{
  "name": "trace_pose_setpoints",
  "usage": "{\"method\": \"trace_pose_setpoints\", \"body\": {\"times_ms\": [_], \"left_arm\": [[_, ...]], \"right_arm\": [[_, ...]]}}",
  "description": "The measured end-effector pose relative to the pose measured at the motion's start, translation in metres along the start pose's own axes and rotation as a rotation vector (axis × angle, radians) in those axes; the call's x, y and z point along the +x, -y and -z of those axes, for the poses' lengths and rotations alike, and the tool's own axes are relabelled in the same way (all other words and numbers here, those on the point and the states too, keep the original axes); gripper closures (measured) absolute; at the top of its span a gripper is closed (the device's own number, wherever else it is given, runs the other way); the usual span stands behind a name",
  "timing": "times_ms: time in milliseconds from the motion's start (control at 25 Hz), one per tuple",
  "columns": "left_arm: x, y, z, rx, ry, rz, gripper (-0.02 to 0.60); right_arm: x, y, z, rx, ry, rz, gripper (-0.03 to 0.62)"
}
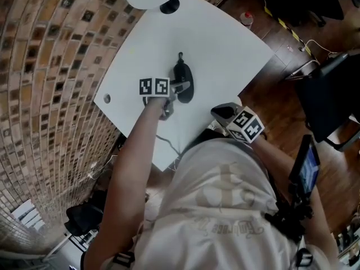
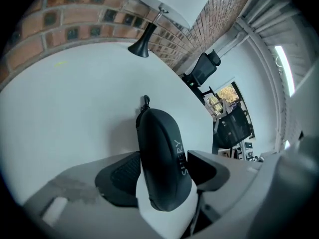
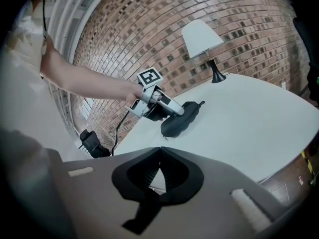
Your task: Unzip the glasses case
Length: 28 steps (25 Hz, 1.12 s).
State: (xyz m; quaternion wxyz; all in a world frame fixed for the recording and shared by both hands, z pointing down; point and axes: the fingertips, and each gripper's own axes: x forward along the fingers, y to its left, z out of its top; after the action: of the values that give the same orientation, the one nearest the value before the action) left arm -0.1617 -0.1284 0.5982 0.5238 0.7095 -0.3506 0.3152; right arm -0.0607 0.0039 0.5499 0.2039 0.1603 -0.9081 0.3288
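Only its own view shows the left gripper (image 2: 163,174) spread, flanking the glasses case (image 2: 160,148), which runs lengthwise straight ahead of it, zip pull (image 2: 145,101) farthest. The right gripper (image 3: 158,172) is pressed together, empty.

The glasses case (image 2: 157,133) is matt black with pale grey lettering along its side, and it lies on a plain white table (image 2: 75,98). My left gripper (image 2: 163,156) has black ribbed pads (image 2: 122,176) set in grey, and its marker cube (image 1: 154,86) shows black-and-white squares. The wall (image 1: 50,66) is brown brick (paler mortar between), and the lamp (image 2: 172,1) has a white shade on a black foot.
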Motion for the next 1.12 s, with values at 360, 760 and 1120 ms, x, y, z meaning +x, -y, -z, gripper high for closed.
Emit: {"method": "trace_pose_setpoints", "body": {"times_ms": [360,760,1120], "left_arm": [[-0.001,0.005,0.012,-0.143,0.06,-0.027,0.284],[-0.005,0.005,0.033,-0.454,0.263,-0.026,0.29],[-0.003,0.013,0.042,-0.544,0.273,0.002,0.291]], "right_arm": [[0.014,-0.001,-0.004,-0.027,-0.013,-0.022,0.586],[0.035,0.008,0.01,-0.259,-0.142,0.054,0.585],[0.063,0.017,0.024,-0.317,-0.218,0.114,0.537]]}}
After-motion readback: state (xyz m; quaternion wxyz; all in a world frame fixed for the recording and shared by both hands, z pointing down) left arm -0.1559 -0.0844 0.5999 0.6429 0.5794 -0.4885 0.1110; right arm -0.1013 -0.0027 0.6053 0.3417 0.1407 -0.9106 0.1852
